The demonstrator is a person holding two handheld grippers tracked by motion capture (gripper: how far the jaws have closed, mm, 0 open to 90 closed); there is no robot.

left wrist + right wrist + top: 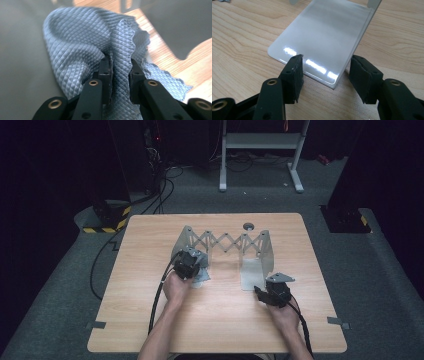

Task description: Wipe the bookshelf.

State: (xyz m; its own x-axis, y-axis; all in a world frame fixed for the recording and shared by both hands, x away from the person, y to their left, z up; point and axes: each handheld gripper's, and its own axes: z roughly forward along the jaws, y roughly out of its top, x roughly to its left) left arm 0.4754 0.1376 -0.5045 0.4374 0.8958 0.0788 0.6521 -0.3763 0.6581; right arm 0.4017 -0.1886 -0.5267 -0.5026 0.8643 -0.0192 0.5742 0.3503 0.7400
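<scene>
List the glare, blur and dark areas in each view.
High view: the wooden table is lit and the room around it falls to black. Left gripper view: the grey cloth is sharp near the gripper and the background is soft. Right gripper view: white glare streaks on the metal plate's near edge.

Around my wooden table (pixel 215 330) lies a grey carpeted floor (pixel 380 285), lit near me and falling into darkness at the far side. Beyond the table's far edge I see a white metal frame on two feet (pixel 260 150). To the far left stands a dark rack (pixel 132 155) with black cables (pixel 165 190) trailing across the carpet, and yellow-black hazard tape (pixel 107 227) marks a base there. Grey tape tabs (pixel 339 322) sit at the table's near corners.
</scene>
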